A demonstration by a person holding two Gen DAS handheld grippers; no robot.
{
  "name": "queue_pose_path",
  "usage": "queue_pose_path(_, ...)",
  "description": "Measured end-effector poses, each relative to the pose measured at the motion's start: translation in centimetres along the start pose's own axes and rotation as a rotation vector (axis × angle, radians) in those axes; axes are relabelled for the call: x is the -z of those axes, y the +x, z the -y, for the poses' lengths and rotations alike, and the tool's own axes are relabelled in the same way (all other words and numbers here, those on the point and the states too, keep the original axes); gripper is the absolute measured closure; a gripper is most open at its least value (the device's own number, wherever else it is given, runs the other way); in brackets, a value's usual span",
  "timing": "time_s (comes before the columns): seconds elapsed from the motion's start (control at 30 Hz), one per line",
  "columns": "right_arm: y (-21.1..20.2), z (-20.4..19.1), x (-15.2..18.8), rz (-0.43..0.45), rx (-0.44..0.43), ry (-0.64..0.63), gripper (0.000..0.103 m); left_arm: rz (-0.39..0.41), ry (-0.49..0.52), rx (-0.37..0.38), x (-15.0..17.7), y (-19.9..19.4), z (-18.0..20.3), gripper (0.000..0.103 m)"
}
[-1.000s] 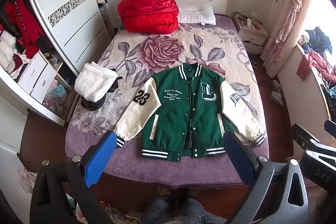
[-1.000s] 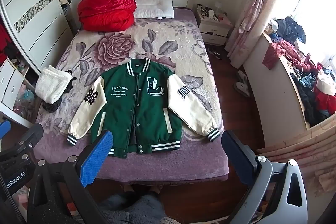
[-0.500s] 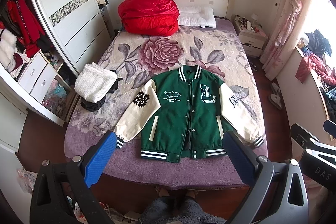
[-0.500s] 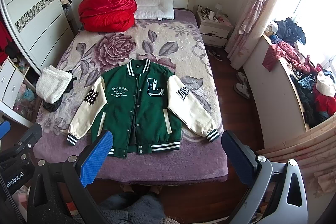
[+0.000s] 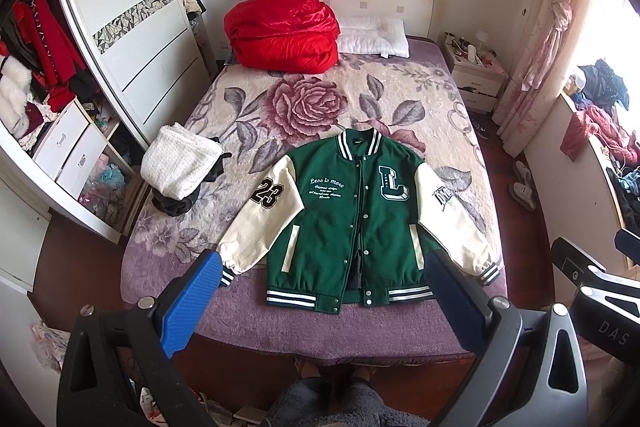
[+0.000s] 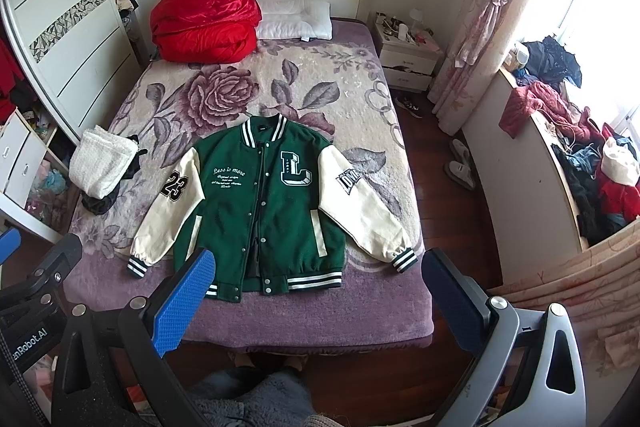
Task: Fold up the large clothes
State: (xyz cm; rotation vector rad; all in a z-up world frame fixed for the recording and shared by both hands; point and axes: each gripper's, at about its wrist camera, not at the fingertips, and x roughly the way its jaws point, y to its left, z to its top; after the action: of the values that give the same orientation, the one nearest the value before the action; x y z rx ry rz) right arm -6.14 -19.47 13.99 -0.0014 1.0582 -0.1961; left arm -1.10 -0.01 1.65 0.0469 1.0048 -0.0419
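Note:
A green varsity jacket (image 5: 360, 219) with cream sleeves lies flat, front up, buttoned, on the near half of the bed (image 5: 248, 323); it also shows in the right wrist view (image 6: 276, 207). Its sleeves spread out to both sides. My left gripper (image 5: 320, 291) is open and empty, held high above the bed's foot edge. My right gripper (image 6: 316, 283) is open and empty, also high above the foot edge. Neither touches the jacket.
A folded white towel (image 5: 180, 163) on dark clothes lies at the bed's left edge. A red duvet (image 5: 284, 27) and white pillow (image 5: 372, 35) sit at the headboard. A wardrobe (image 5: 132, 39) stands left, a nightstand (image 5: 476, 71) and cluttered counter (image 6: 568, 163) right.
Both grippers have drifted slightly back and up, so the bed and jacket sit a little farther in view. Nothing on the bed has moved.

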Motion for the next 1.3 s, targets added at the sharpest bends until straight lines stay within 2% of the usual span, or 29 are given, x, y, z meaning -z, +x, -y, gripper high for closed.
queue_pose_path(1.13, -0.8, -0.2, -0.6, 0.010, 0.001, -0.005, 0.000, 0.011, -0.006, 0.008, 0.0, -0.3, -0.3, 0.000)
queue_pose_path(1.3, -0.9, -0.3, -0.7, 0.010, 0.002, -0.006, 0.000, 0.018, -0.013, 0.008, -1.3, -0.4, -0.2, 0.000)
